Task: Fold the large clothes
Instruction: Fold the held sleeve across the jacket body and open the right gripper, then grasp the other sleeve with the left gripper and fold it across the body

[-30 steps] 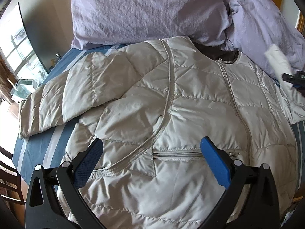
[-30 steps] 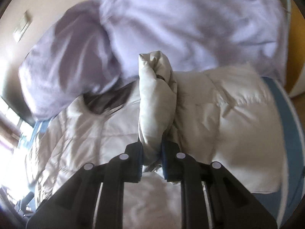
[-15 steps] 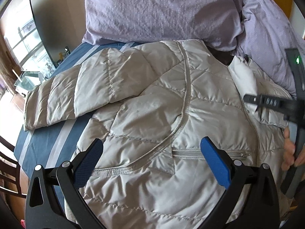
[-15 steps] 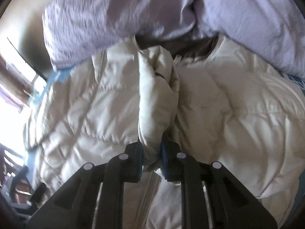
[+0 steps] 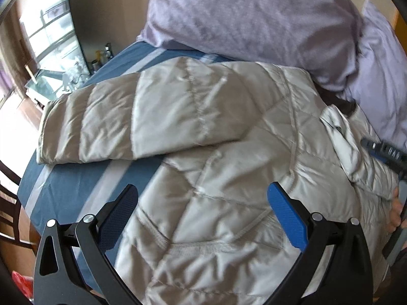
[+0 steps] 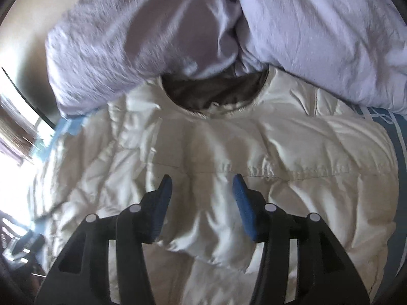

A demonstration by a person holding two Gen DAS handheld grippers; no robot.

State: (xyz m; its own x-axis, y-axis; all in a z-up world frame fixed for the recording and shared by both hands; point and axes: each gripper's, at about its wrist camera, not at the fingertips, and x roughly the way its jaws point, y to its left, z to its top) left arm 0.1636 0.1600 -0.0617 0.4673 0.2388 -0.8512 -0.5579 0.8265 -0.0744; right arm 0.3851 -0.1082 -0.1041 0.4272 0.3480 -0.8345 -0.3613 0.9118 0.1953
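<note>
Nearest the lens in the left wrist view, the left gripper (image 5: 202, 199) is hovering over the lower body of the quilted jacket (image 5: 216, 178), its blue-padded fingers (image 5: 286, 218) spread wide and gripping nothing; whether they are touching the fabric cannot be told. The gripper's base is running out of the bottom of the frame. At the right border, the right gripper (image 5: 389, 155) is appearing only as a dark blurred bar, with part of the person's hand (image 5: 395, 211) cut off beside it.

In the right wrist view, the right gripper (image 6: 202, 186) is standing partly open above the jacket (image 6: 229, 152), empty, with a folded flap of fabric lying just under and between the fingers (image 6: 244, 211); contact is unclear. The picture is overexposed at the left, washing out the jacket's edge there.

Farther on, the jacket is lying front-up on the blue striped bedspread (image 5: 76, 185). One sleeve (image 5: 132, 119) is stretching across the bedspread toward the bed's edge; the other sleeve (image 5: 356, 152) is lying folded over the chest. The dark lining of the collar (image 6: 216, 94) is partly tucked under the lilac pillows (image 6: 178, 25), which are hiding the top of the bed. The objects by the window (image 5: 48, 38) are too blurred to identify.
</note>
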